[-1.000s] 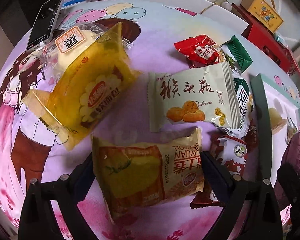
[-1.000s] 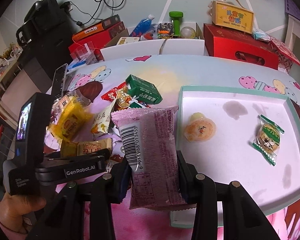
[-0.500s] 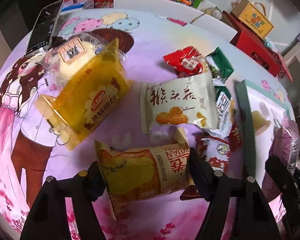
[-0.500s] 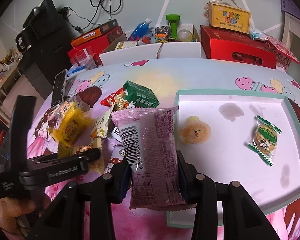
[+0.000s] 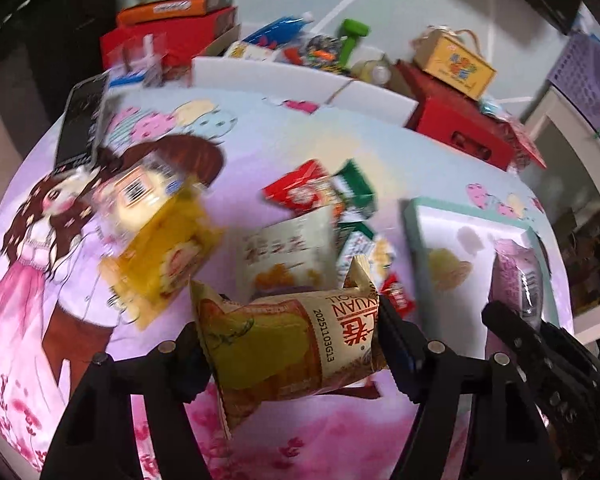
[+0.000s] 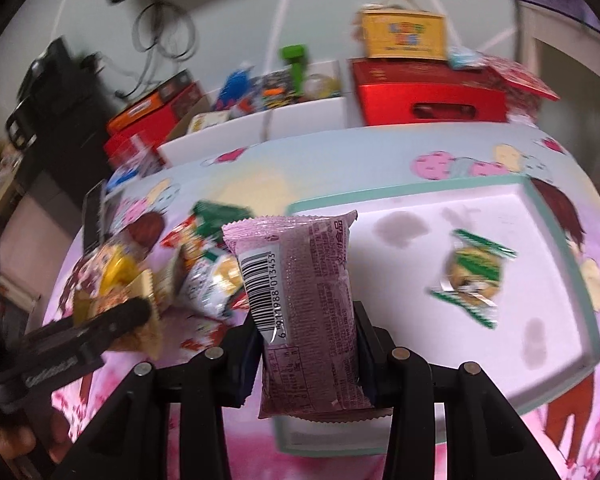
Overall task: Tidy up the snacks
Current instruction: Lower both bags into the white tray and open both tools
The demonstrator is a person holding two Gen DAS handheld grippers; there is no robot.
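Observation:
My left gripper (image 5: 292, 344) is shut on a yellow-and-cream snack packet (image 5: 292, 340), held lifted above the cartoon-print tablecloth. My right gripper (image 6: 306, 344) is shut on a pink snack packet (image 6: 304, 304) with a barcode, raised over the left rim of the white tray (image 6: 556, 280) with a teal edge. In the tray lie a green-and-white wrapped sweet (image 6: 474, 276) and a round yellow sweet (image 5: 448, 268). Loose snacks remain in a pile on the cloth: a cream packet (image 5: 284, 256), a yellow bag (image 5: 168, 256), a red packet (image 5: 300, 192) and a green packet (image 5: 356, 192).
A black phone (image 5: 82, 124) lies at the table's far left. Behind the table stand red boxes (image 6: 428, 96), a yellow carry box (image 6: 404, 36), a white bin (image 6: 260, 128) of odds and ends and a green dumbbell (image 6: 296, 60). A hand (image 6: 12, 440) holds the left gripper.
My left gripper has lifted the yellow-and-cream packet off the cloth and swung toward the tray. My right gripper, still holding the pink packet, has shifted to face the tray more.

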